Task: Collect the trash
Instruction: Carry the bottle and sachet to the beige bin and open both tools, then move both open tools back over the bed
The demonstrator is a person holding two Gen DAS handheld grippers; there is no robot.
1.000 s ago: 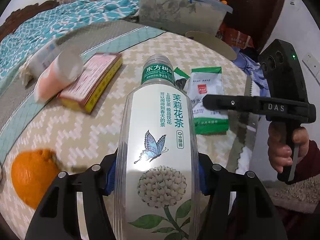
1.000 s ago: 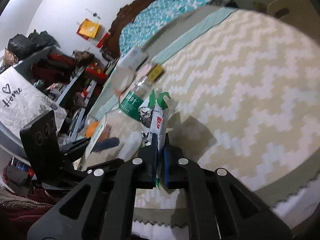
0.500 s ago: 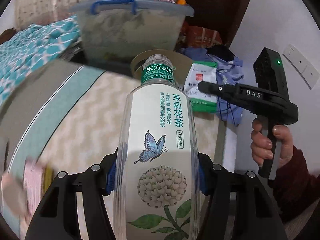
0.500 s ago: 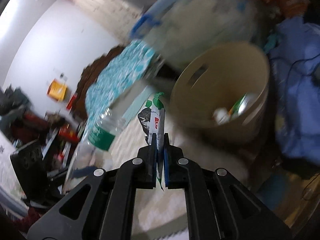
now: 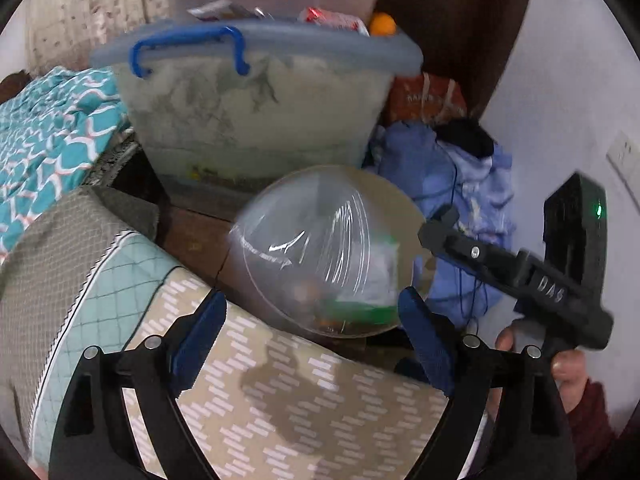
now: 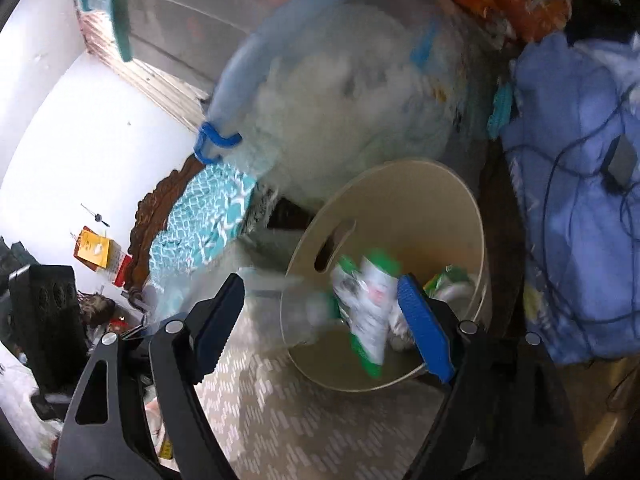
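Note:
A clear plastic tea bottle (image 5: 320,252) falls bottom-first, blurred, into the beige round trash bin (image 5: 404,204) just past the table edge. My left gripper (image 5: 312,320) is open and empty right behind it. In the right wrist view the green-and-white snack wrapper (image 6: 368,312) drops, blurred, inside the bin (image 6: 400,200), close to my right gripper's blue pad. My right gripper (image 6: 320,320) is open above the bin's near rim. The bottle (image 6: 296,304) shows there as a faint blur. Other trash (image 6: 448,280) lies in the bin.
A large translucent storage box with blue handles (image 5: 256,112) stands behind the bin. Blue clothes with cables (image 5: 460,184) are piled to its right. The zigzag-patterned tablecloth (image 5: 280,400) lies below both grippers. A teal quilt (image 5: 48,132) covers the bed at left.
Both grippers swung from over the table to the bin and opened. The bottle left my left gripper and the wrapper left my right gripper; both are falling into the bin.

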